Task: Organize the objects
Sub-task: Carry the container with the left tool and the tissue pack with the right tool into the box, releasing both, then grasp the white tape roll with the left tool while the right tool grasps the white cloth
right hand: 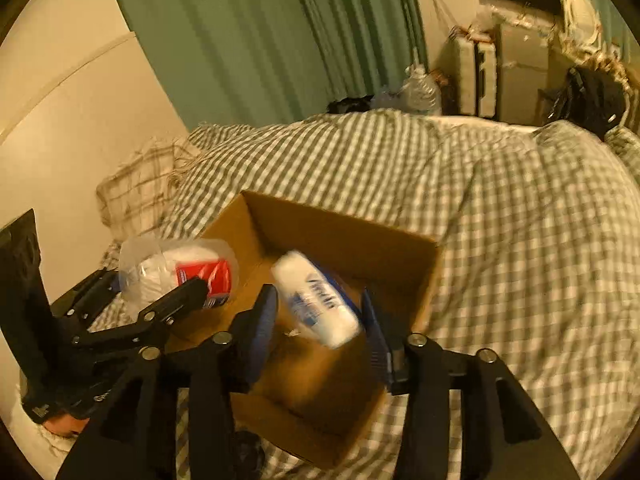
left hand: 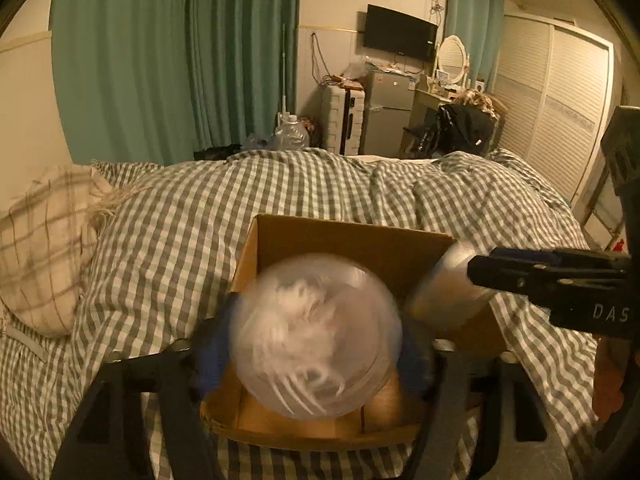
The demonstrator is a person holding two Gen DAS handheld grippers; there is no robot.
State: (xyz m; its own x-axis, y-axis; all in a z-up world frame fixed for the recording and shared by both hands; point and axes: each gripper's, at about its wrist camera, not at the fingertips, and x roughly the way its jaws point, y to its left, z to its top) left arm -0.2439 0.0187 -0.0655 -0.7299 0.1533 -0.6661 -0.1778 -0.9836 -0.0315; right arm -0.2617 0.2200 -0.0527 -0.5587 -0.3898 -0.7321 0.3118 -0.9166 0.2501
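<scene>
An open cardboard box (left hand: 360, 244) (right hand: 348, 236) sits on the checked bed. My left gripper (left hand: 316, 344) is shut on a clear plastic tub of white cotton (left hand: 316, 340) and holds it over the box's near side; the tub also shows in the right wrist view (right hand: 176, 270) with a red label. My right gripper (right hand: 320, 320) is open over the box, and a white bottle with blue lettering (right hand: 316, 300) is between its fingers, blurred, apparently loose. From the left wrist view the bottle (left hand: 444, 288) is at the box's right wall beside the right gripper's finger (left hand: 520, 272).
A green-and-white checked duvet (left hand: 320, 188) covers the bed. A plaid pillow (left hand: 44, 248) lies at the left. Green curtains (left hand: 180, 52), a small fridge (left hand: 386, 112), a wall TV (left hand: 400, 32) and white wardrobe doors (left hand: 560, 100) stand beyond the bed.
</scene>
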